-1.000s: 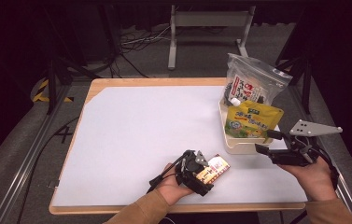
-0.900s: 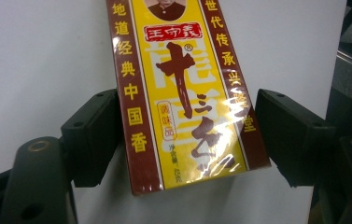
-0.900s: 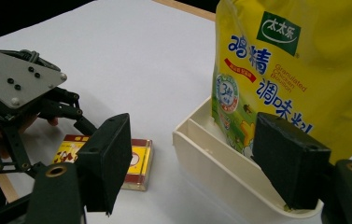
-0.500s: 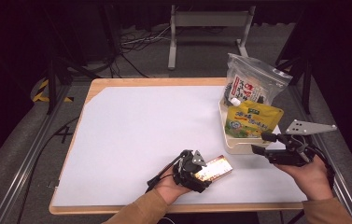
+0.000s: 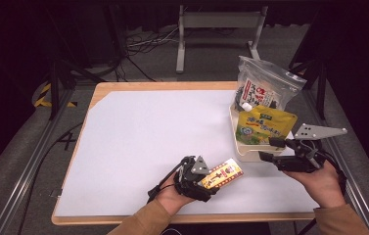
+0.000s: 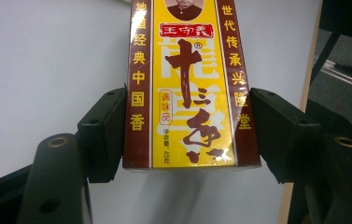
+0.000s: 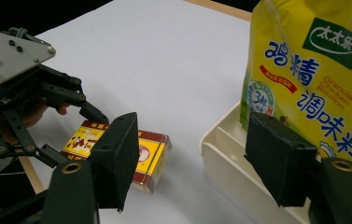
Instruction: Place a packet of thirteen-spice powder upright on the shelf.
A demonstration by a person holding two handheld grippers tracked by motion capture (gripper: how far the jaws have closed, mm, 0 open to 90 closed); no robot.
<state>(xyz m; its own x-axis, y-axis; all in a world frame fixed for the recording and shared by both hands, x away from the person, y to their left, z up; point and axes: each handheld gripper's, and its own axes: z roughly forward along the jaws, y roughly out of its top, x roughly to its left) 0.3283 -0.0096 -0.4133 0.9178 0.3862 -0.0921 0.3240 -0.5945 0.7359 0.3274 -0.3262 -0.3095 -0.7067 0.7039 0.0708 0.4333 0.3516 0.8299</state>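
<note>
Holding the seasoning box [image 6: 190,84] in the left gripper [image 5: 202,177]: jaws clamped on both long sides, label up, box low over or resting on the white surface [image 5: 157,132] — can't tell if it's lifted clear. Landmark is the cream bin [image 5: 250,152] at the surface's right edge; the box sits just off the bin's near-left corner, close but not touching.

Progress, my read: job looks like loading packets into the bin. Grasp is done, transfer and release are left. Box end points roughly toward the bin, so a short carry remains.

Largest to smallest:
- Surface: bare white sheet on a wooden board, nothing else on it left of the bin.
- Bin: holds two pouches standing upright. Clear pouch [image 5: 263,88] with red and black print at the bin's far end, yellow chicken-seasoning pouch [image 7: 313,79] in front of it, leaning over the near part.
- Free space in the bin: some at the near end in front of the yellow pouch, rim visible there in the right gripper view. Tight fit, I'd guess.
- Right gripper [image 5: 276,150]: jaws wide apart, holding nothing, hovering at the bin's near-right corner, just beside the rim.
- Seasoning box: smallest item, outside the bin.
</note>
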